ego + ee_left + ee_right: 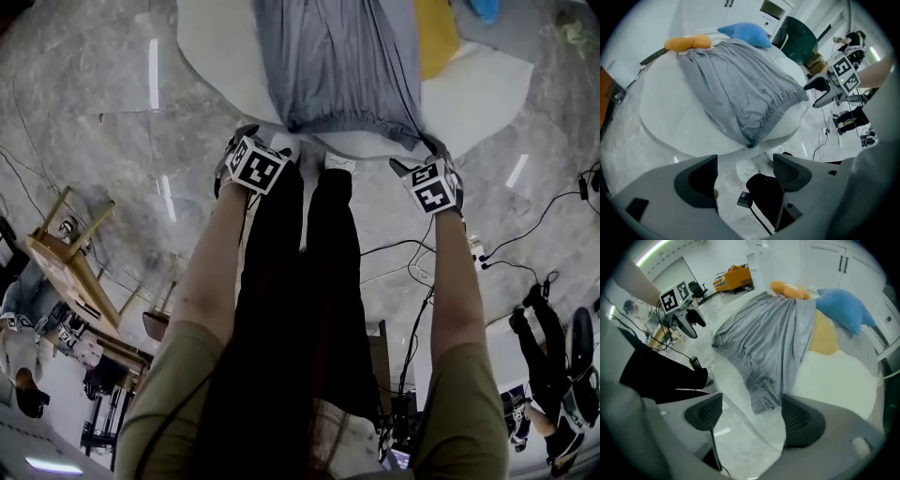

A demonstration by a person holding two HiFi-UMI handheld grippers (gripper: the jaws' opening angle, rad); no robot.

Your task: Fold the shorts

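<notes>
My left claw (pixel 745 174) and right claw (pixel 751 417) both stand wide open, gripping nothing, at the white bench's (pixel 483 94) near rim. The grey shorts (pixel 337 66) lie at twelve o'clock, with the waistband toward me and its corners just beyond each claw.

Worn: olive short sleeves (pixel 169 394), black trousers (pixel 281 328), white shoe (pixel 339 161) at their 12 o'clock. Grey left gripper (pixel 745 173), right gripper (pixel 752 416): white cubes (pixel 255 165), black square markers, dark ribbed pads (pixel 799 420).
</notes>
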